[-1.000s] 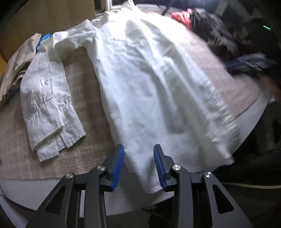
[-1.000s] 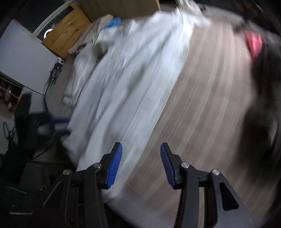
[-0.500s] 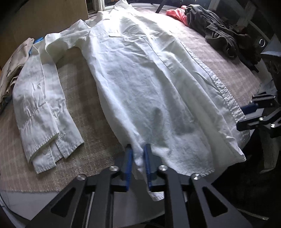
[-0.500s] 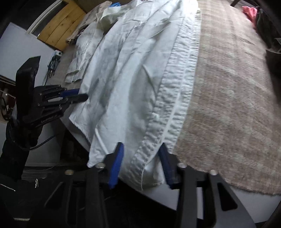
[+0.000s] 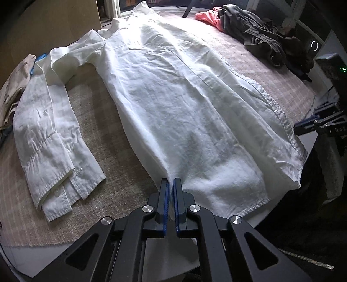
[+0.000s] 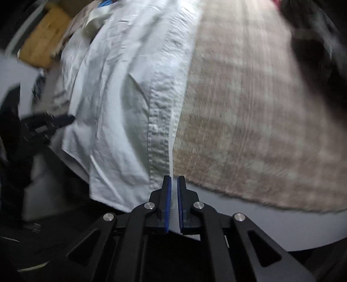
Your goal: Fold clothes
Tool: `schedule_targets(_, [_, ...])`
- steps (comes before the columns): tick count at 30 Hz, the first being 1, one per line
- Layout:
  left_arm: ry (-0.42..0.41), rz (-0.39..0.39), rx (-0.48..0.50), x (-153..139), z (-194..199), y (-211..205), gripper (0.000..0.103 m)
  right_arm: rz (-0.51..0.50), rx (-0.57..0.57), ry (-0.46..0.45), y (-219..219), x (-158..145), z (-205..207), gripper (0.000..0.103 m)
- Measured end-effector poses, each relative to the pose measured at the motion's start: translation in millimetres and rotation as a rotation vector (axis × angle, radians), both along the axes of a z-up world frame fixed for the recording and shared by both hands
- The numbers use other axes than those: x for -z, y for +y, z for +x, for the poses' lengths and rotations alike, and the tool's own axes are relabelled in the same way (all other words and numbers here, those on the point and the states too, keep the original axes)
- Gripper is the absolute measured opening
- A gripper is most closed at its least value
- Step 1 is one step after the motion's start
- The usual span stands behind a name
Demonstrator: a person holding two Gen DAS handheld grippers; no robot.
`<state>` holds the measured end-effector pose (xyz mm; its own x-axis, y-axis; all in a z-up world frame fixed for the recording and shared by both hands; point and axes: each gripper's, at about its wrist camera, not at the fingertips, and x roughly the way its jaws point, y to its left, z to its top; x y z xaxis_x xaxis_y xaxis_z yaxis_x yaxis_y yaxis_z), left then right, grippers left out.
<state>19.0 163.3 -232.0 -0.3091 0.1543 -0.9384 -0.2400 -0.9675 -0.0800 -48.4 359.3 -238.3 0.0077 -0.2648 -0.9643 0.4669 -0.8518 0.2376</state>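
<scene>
1. While both pinch the hem, left hand-held gripper [image 5: 171, 184] is clamped on the white shirt [image 5: 186, 104]; right hand-held gripper [image 6: 174, 181] is closing on its placket corner.
2. Shirt lies flat on the desk [image 5: 108, 121], long axis running away toward the collar; likely fold upward.

You have a white shirt [image 5: 180, 104] spread on a beige cloth [image 5: 104, 138] woven in a faint pale check. Beyond the shirt, at the cloth's far edge, lie a coral-pink garment [image 5: 209, 18] and a dark olive-grey garment [image 5: 258, 34]. Left of the shirt's sleeve sits a tan garment [image 5: 15, 80] with a bit of bright blue [image 5: 40, 59] beside it. Your 2 grippers are black with blue pads [image 5: 166, 204].
</scene>
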Motion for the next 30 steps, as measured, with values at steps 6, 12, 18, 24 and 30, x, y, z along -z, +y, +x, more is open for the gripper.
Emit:
schedule_targets(6, [0.006, 0.004, 0.009, -4, 3, -5, 0.003, -0.037, 0.000, 0.091, -21, -13, -16, 0.048])
schedule_targets(12, [0.039, 0.029, -0.018, -22, 5, -17, 0.004, 0.024, -0.005, 0.179, -22, -29, -33, 0.013])
schedule_targets(18, [0.136, 0.047, -0.011, -48, -14, -13, 0.003, -0.054, -0.036, 0.246, -56, -30, -71, 0.005])
schedule_targets(24, [0.090, -0.020, 0.027, -13, -48, 7, 0.003, 0.067, -0.135, 0.236, -86, 11, -66, 0.003])
schedule_targets(30, [0.053, 0.034, -0.050, -10, -42, -24, 0.003, 0.071, -0.115, 0.271, -70, -18, -84, 0.002])
